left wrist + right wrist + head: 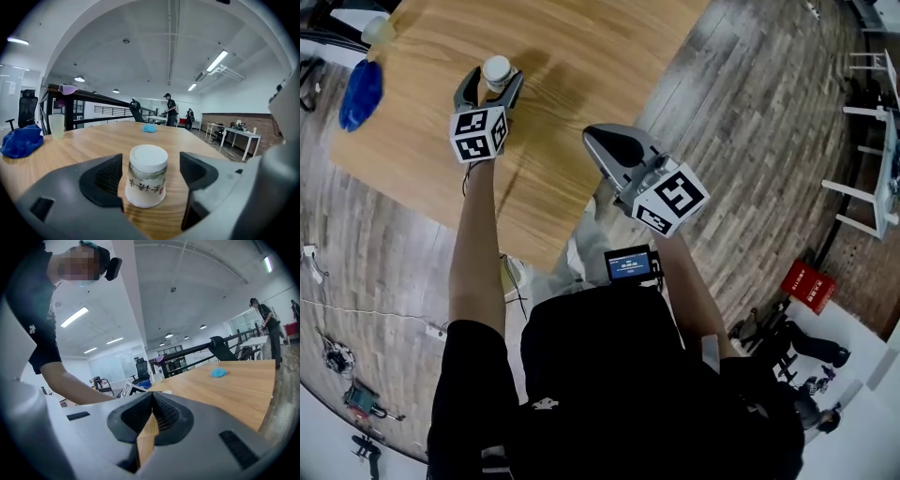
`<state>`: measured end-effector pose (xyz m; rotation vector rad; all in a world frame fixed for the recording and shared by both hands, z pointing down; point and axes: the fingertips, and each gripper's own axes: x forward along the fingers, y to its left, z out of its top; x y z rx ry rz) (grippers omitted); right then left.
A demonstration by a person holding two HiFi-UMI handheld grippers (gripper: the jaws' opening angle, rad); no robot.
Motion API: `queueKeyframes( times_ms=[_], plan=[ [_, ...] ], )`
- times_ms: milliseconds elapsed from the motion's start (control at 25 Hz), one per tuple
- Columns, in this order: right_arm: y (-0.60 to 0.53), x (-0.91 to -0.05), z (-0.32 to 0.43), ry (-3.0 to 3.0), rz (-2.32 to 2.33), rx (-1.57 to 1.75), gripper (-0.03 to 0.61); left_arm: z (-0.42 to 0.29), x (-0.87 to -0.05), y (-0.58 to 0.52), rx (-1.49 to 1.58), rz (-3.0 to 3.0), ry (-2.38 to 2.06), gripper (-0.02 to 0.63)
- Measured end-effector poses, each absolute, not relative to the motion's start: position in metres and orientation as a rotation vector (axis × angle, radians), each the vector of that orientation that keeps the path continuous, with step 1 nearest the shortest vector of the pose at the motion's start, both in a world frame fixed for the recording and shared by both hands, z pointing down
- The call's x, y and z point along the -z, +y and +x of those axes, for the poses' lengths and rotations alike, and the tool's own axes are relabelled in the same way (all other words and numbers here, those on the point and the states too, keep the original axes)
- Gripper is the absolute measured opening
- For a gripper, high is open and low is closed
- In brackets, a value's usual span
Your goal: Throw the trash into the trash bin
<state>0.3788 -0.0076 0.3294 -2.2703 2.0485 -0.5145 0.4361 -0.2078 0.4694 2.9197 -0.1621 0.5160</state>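
Note:
A white paper cup [497,71] stands upside down on the wooden table [581,56], with printed marks on its side [147,176]. My left gripper [493,84] is open, one jaw on each side of the cup [150,169]. A gap shows at the right pad, so the cup is not gripped. My right gripper [592,139] hovers over the table's near edge with its jaws shut [151,399] and nothing between them.
A blue cloth [361,94] and a pale translucent cup [380,30] sit at the table's left end. A small blue crumpled thing [149,128] lies farther along the table. A red box [808,286] and white furniture [872,178] stand on the wood floor at the right.

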Motion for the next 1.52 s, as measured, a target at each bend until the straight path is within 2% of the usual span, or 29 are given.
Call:
queueKeyframes(
  times_ms=[160,200,240,720,1000,1520],
  plan=[
    [-0.010,-0.341,0.383,2.038,-2.273,0.538,-0.002,0.447,-0.474,-0.199,-0.613,3.046,-0.091,0.370],
    [-0.009,-0.343,0.384,2.028,-2.274,0.545,-0.002,0.447,-0.477,-0.196,-0.658,3.080,-0.074,0.351],
    [-0.007,-0.344,0.386,2.018,-2.276,0.552,-0.002,0.447,-0.479,-0.193,-0.680,3.095,-0.070,0.275],
    [0.003,-0.342,0.386,1.999,-2.252,0.548,-0.002,0.432,-0.428,-0.163,-0.552,3.124,-0.088,0.265],
    [-0.001,-0.337,0.365,2.110,-2.131,0.521,-0.002,0.374,-0.413,-0.145,-0.526,3.098,-0.233,0.265],
    [-0.030,-0.371,0.268,2.470,-1.714,0.615,-0.002,0.190,-0.456,-0.133,-0.615,2.888,-0.780,0.265]
  ],
)
